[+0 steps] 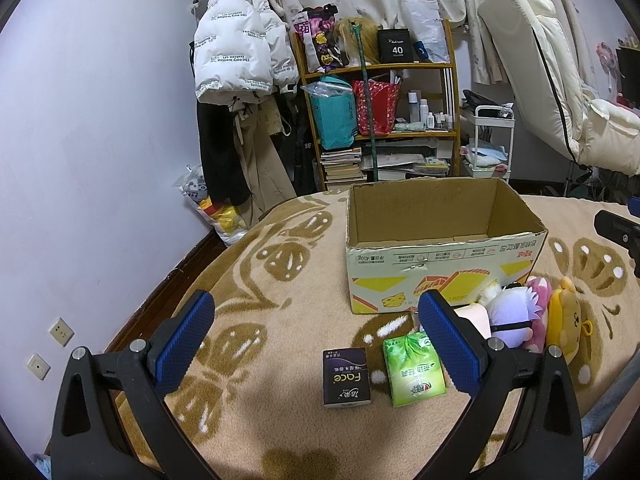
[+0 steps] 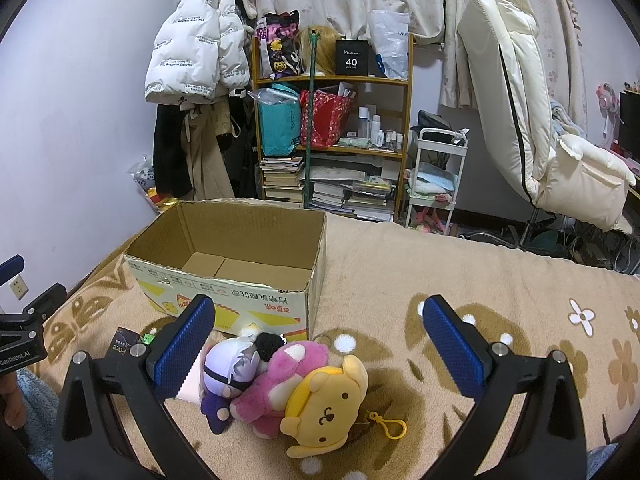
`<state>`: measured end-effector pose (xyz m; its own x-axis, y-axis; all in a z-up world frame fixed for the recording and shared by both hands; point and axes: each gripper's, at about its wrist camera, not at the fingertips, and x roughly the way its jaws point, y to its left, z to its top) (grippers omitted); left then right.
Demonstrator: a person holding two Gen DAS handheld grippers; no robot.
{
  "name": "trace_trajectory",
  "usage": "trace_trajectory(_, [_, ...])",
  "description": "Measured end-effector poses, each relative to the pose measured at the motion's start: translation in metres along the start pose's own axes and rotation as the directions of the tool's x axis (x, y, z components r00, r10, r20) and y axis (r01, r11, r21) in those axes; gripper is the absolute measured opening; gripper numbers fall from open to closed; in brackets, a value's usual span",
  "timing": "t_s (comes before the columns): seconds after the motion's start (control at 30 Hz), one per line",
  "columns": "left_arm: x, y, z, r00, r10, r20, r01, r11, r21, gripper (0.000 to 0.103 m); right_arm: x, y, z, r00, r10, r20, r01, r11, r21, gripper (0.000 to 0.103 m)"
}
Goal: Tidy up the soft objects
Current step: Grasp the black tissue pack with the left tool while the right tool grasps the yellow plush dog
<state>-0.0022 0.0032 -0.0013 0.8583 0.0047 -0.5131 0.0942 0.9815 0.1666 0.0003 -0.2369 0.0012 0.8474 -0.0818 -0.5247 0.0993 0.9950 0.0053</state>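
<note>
An open, empty cardboard box (image 1: 444,264) stands on the patterned blanket; it also shows in the right wrist view (image 2: 224,280). In front of it lie a dark tissue pack (image 1: 346,378) and a green tissue pack (image 1: 414,370). To their right sit a purple plush (image 2: 228,372), a pink plush (image 2: 288,380) and a yellow dog plush (image 2: 328,408), huddled together. My left gripper (image 1: 316,320) is open above the tissue packs. My right gripper (image 2: 318,324) is open above the plush toys. Neither holds anything.
A wooden shelf (image 1: 376,100) with bags, books and bottles stands behind the bed. A white jacket (image 1: 236,48) hangs at the left. A white cart (image 2: 436,176) and a cream chair (image 2: 540,120) stand at the right. The blanket (image 2: 480,272) extends rightward.
</note>
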Motion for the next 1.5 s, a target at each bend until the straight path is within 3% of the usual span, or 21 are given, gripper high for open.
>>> trace_trajectory(0.17, [0.005, 0.003, -0.003, 1.0, 0.005, -0.027, -0.005, 1.0, 0.004, 0.101, 0.003, 0.002, -0.002, 1.0, 0.001, -0.017, -0.001, 1.0, 0.011, 0.103])
trace_trajectory(0.33, [0.018, 0.009, -0.005, 0.996, 0.021, -0.092, -0.021, 1.0, -0.002, 0.101, 0.018, -0.016, -0.008, 0.995, 0.01, -0.101, -0.003, 0.997, 0.072, 0.103])
trace_trajectory(0.6, [0.047, 0.014, -0.008, 0.976, -0.006, -0.219, -0.002, 0.999, -0.037, 0.101, 0.048, -0.042, -0.02, 0.96, 0.063, -0.274, -0.001, 0.976, 0.219, 0.103])
trace_trajectory(0.93, [0.087, 0.009, -0.021, 0.921, -0.029, -0.389, 0.008, 0.998, -0.055, 0.101, 0.082, -0.069, -0.046, 0.875, 0.193, -0.443, 0.002, 0.915, 0.403, 0.1])
trace_trajectory(1.4, [0.132, -0.004, -0.044, 0.829, -0.034, -0.558, 0.024, 0.999, -0.026, 0.101, 0.117, -0.066, -0.067, 0.789, 0.233, -0.568, 0.019, 0.915, 0.403, 0.079])
trace_trajectory(1.5, [0.145, -0.005, -0.051, 0.81, -0.027, -0.586, 0.019, 1.0, -0.02, 0.101, 0.124, -0.066, -0.069, 0.786, 0.223, -0.577, 0.025, 0.92, 0.39, 0.079])
